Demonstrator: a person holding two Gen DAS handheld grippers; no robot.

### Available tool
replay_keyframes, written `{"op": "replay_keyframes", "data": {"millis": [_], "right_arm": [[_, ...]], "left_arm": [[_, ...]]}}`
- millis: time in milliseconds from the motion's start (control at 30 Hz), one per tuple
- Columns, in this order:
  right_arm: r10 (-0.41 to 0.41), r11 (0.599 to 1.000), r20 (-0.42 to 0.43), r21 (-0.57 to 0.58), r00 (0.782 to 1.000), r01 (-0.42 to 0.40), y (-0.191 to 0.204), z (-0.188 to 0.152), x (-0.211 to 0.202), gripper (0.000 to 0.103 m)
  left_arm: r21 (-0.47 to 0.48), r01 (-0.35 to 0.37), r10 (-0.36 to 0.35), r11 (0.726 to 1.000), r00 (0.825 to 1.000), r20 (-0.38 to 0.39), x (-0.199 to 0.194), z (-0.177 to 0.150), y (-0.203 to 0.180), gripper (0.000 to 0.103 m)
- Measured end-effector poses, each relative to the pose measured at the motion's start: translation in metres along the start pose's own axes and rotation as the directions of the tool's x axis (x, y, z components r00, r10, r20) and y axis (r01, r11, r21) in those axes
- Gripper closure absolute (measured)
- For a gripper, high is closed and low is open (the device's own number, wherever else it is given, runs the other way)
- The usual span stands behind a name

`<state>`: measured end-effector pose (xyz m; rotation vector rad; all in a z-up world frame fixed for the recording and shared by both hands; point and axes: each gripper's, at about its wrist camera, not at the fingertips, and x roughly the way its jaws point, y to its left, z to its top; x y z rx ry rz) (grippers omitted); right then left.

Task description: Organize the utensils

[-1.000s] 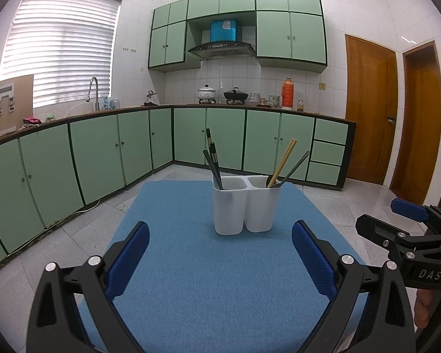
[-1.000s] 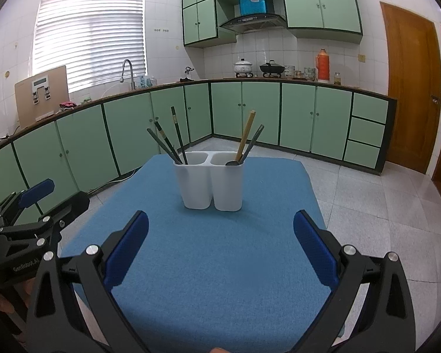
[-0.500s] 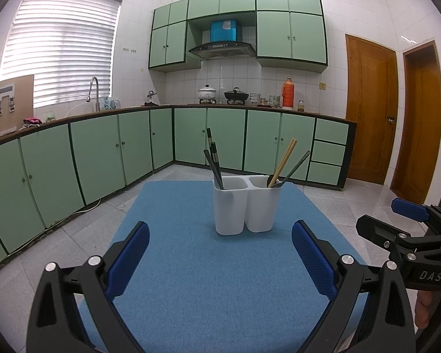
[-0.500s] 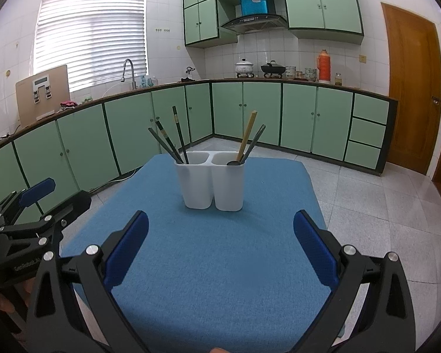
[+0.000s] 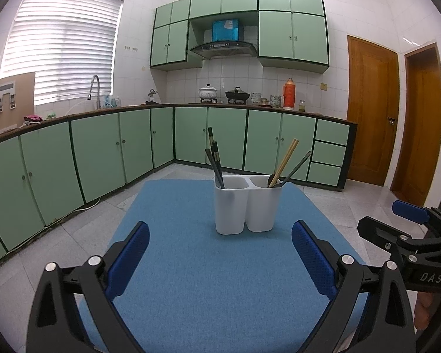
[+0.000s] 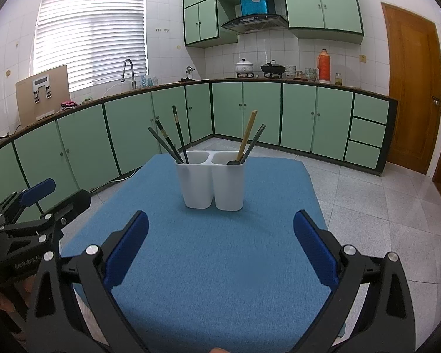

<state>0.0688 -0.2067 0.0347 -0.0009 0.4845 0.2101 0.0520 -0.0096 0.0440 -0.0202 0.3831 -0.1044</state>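
Both hand-held grippers — left [image 5: 219,260] and right [image 6: 220,251] — hang with jaws apart and empty over the blue tabletop [image 6: 220,264]. The white holder [image 6: 210,181] stands mid-tabletop. Dark chopsticks [image 6: 173,141] lean left in its left cup; wooden chopsticks [image 6: 247,135] and a spoon lean right. They look light, stiff and slick — best pinched high on the shafts.

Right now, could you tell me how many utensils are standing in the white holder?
5. Three dark chopsticks lean in the left compartment of the white holder; a wooden chopstick and a dark spoon stand in the right compartment. Shorter items inside may be hidden.
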Motion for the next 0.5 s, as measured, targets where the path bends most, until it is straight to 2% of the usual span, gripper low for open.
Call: {"op": "replay_keyframes", "data": {"millis": [500], "right_arm": [[0.001,1.0,0.002,-0.002,1.0,-0.001,-0.0003,-0.0018,0.0014,0.007]], "left_arm": [[0.003,0.0,0.0,1.0,1.0,0.0,-0.0003,-0.0004,0.0003,0.008]]}}
